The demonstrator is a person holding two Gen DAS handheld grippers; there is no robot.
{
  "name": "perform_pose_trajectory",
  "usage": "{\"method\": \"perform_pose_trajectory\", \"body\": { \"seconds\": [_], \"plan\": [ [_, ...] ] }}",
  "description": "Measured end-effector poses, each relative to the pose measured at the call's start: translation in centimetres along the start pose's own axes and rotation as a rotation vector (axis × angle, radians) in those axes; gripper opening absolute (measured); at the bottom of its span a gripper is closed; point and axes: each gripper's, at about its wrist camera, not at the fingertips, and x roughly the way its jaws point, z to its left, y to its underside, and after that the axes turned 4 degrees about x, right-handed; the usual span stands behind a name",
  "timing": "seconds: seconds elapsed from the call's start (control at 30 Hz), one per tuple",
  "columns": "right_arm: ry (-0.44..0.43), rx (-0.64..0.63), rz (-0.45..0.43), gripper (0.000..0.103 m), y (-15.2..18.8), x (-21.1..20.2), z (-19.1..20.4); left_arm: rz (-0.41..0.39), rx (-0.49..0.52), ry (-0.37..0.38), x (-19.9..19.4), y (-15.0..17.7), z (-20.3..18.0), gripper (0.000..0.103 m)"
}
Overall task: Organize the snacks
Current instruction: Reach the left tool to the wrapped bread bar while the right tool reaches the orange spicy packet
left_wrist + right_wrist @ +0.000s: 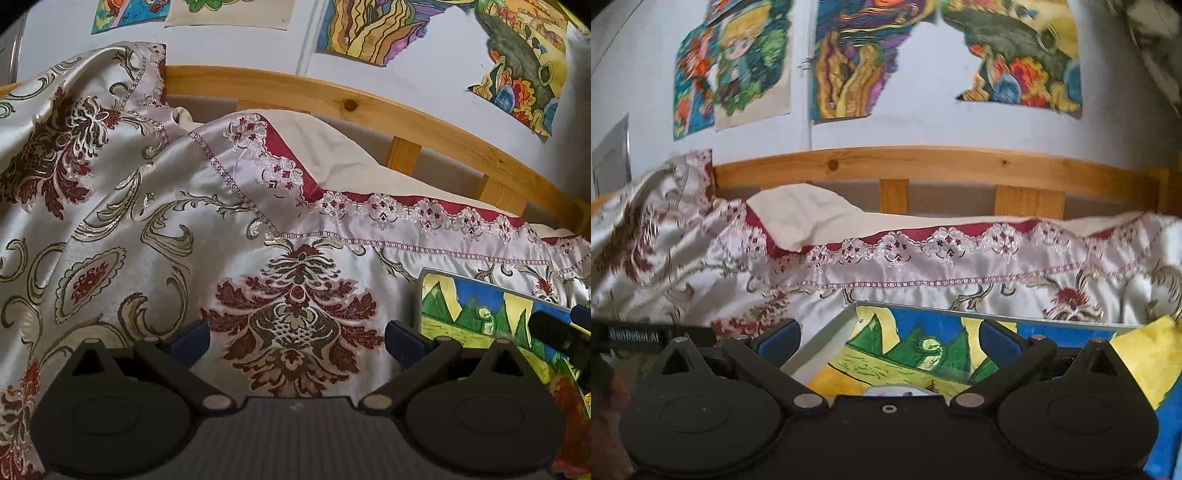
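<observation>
My left gripper (297, 341) is open above a satin bedspread (147, 229) with red and gold floral patterns, nothing between its blue pads. My right gripper (888, 341) is also open and hovers over a painted tray or box (923, 354) with green hills, yellow and blue. The same painted tray (476, 314) shows at the lower right of the left wrist view, with the other gripper's black body (561, 332) over it. A small white rounded object (897, 390) peeks out just behind the right gripper's base. No snack packages are clearly visible.
A wooden bed rail (923, 162) runs along the wall behind a cream pillow (809, 214). Colourful drawings (849, 59) hang on the white wall. The bedspread bunches high at the left (55, 129). A yellow patch (1145, 354) lies on the tray's right.
</observation>
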Motion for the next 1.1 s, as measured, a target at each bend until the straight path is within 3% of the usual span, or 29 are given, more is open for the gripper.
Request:
{"method": "perform_pose_trajectory", "body": {
  "seconds": [0.3,0.57,0.8,0.97,1.1],
  "plan": [
    [0.077,-0.147,-0.075,0.102,0.6,0.7,4.6,-0.011,0.025,-0.053,-1.3,-0.7,0.5,0.102],
    [0.079,-0.162,-0.165,0.102,0.3,-1.6,6.0,0.013,0.008,-0.095,-2.7,-0.6,1.8,0.103],
    [-0.02,-0.097,-0.275,0.102,-0.7,-7.5,6.8,-0.011,0.155,-0.05,-5.1,1.5,2.3,0.103],
    [-0.074,-0.084,-0.263,0.102,-0.3,-10.3,8.1,-0.007,0.292,0.012,-6.4,3.4,2.5,0.103],
    [-0.106,-0.07,-0.231,0.102,0.9,-11.2,8.9,0.019,0.285,0.058,-6.6,4.2,2.9,0.103]
  ]
}}
